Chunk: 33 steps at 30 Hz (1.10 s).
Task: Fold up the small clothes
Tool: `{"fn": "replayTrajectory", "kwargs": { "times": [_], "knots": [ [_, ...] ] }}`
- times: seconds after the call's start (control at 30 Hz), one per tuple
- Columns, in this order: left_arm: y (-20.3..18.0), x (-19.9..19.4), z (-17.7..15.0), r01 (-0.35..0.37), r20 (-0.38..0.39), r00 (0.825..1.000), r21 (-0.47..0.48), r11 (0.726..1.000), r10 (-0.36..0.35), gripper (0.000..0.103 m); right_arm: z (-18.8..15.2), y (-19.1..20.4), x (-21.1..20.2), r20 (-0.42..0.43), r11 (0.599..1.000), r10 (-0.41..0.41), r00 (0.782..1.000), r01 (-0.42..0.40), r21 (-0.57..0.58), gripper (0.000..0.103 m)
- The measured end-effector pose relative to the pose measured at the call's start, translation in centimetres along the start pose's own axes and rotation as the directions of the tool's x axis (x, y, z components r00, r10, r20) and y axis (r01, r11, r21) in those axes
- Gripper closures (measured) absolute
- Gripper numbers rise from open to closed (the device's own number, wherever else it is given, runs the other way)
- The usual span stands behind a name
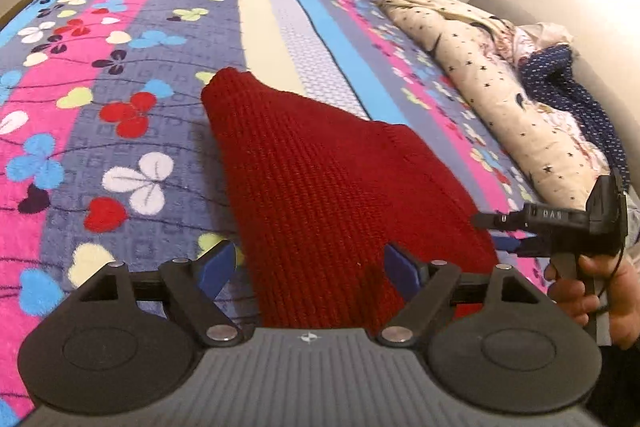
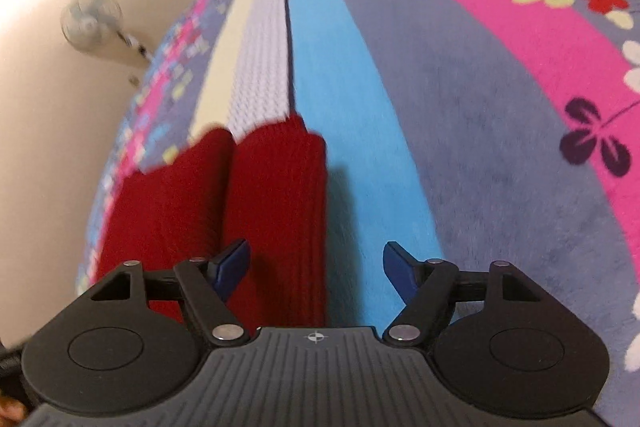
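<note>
Now hovering both tongs, left (image 1: pixel 308 267) and right (image 2: pixel 316 269), agape over red knit sweater (image 1: pixel 320 179), risking snagging yarn.

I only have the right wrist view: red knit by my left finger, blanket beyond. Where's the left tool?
Observer: The left tool is open, with the near end of the red knit garment between its fingers.
Operator: Anything else on the bed?
Observer: A cream star-print bundle lies along the wall-side edge of the blanket, apart from the garment.
Operator: More laundry?
Observer: A navy dotted cloth sits beside that bundle.
</note>
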<state>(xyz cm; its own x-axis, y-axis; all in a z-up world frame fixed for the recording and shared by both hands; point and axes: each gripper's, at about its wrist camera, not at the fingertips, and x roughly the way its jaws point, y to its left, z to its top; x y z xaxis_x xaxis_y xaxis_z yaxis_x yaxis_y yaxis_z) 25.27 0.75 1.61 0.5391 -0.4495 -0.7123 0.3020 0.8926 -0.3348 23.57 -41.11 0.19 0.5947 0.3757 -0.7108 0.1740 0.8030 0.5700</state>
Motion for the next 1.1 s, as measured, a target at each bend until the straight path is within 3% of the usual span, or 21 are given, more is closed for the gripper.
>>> {"fn": "replayTrajectory", "kwargs": {
  "times": [0.2,0.6,0.8,0.9,1.0,1.1],
  "knots": [
    [0.1,1.4,0.4,-0.008,-0.012,1.0,-0.007,1.0,0.007,0.017,-0.3,0.3,1.7,-0.043,1.0,0.016,0.999,-0.018,-0.026,0.015],
    [0.2,2.5,0.5,0.008,-0.025,1.0,-0.025,1.0,-0.009,0.014,0.0,0.4,2.6,-0.068,0.998,0.043,0.997,-0.045,-0.034,0.012],
    [1.1,4.3,0.6,0.051,-0.062,0.996,-0.091,0.995,-0.057,0.007,-0.5,1.7,3.8,-0.079,0.996,0.025,0.997,-0.032,-0.089,0.006],
    [1.7,5.8,0.6,0.078,-0.078,0.993,-0.137,0.987,-0.09,0.0,-0.4,2.0,3.9,-0.072,0.995,0.026,0.997,-0.033,-0.093,0.011],
    [2.6,7.5,0.6,0.124,-0.098,0.984,-0.2,0.972,-0.146,0.0,-0.4,2.1,3.9,-0.077,0.993,0.089,0.993,-0.094,-0.074,0.043],
    [2.8,8.6,0.7,0.143,-0.098,0.981,-0.228,0.963,-0.169,0.0,-0.7,2.8,3.5,-0.054,0.991,0.083,0.995,-0.088,-0.103,0.049]
  ]
}}
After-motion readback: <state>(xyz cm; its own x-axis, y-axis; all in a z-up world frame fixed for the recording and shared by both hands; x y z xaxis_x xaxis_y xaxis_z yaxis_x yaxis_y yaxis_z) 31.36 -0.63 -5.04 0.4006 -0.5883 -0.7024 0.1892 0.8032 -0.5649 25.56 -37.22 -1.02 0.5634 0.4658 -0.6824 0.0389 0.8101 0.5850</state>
